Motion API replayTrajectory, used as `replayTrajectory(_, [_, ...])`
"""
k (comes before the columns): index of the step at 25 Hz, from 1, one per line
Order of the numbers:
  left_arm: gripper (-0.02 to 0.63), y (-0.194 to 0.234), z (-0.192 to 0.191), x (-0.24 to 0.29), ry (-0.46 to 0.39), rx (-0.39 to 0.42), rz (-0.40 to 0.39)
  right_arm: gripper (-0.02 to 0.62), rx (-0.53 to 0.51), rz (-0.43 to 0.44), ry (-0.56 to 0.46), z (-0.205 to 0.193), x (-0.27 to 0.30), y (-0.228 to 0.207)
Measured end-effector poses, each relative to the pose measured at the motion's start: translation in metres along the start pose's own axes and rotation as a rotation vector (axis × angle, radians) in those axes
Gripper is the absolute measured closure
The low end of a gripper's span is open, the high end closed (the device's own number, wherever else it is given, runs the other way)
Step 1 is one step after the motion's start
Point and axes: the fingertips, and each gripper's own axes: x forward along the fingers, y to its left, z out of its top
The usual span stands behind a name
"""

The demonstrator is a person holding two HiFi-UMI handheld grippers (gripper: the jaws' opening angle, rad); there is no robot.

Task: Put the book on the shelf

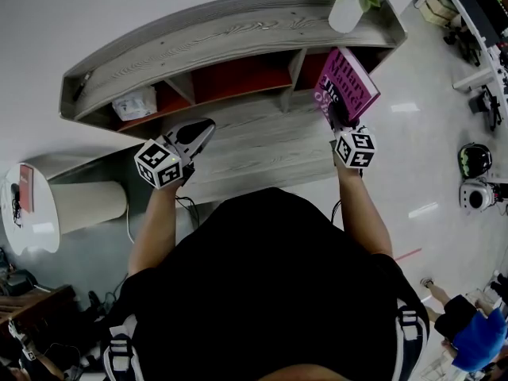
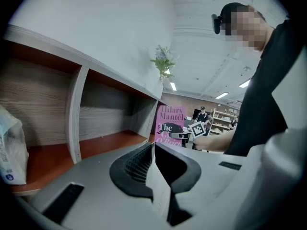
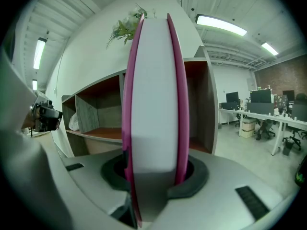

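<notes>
A pink book (image 1: 347, 86) with white lettering stands upright in my right gripper (image 1: 340, 121), which is shut on its lower edge. In the right gripper view the book's page edge (image 3: 154, 99) fills the middle, facing the shelf's rightmost compartment (image 3: 197, 109). The grey wooden shelf (image 1: 230, 38) with red-brown compartment floors lies ahead. My left gripper (image 1: 197, 133) is shut with nothing in it, hovering over the shelf's lower board left of the book. In the left gripper view the book (image 2: 169, 126) shows to the right, beyond the closed jaws.
A white packet (image 1: 135, 101) lies in the left compartment. A white vase with a plant (image 1: 346, 6) stands on the shelf top at the right. A round white side table (image 1: 32, 209) is at the left. Desks and chairs stand at the right.
</notes>
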Motion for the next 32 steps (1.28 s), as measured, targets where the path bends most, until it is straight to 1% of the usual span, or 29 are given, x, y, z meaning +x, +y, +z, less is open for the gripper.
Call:
replayTrajectory(8, [0.568, 0.004, 0.000, 0.001, 0.006, 0.003, 0.001, 0.445, -0.016, -0.003, -0.015, 0.012, 0.010, -0.006])
replayTrajectory(16, [0.568, 0.009, 0.005, 0.000, 0.005, 0.005, 0.009, 0.445, -0.016, -0.018, -0.009, 0.008, 0.020, -0.013])
replayTrajectory(32, [0.568, 0.018, 0.004, -0.002, -0.014, -0.033, 0.015, 0.445, -0.037, -0.048, -0.020, 0.008, 0.038, -0.012])
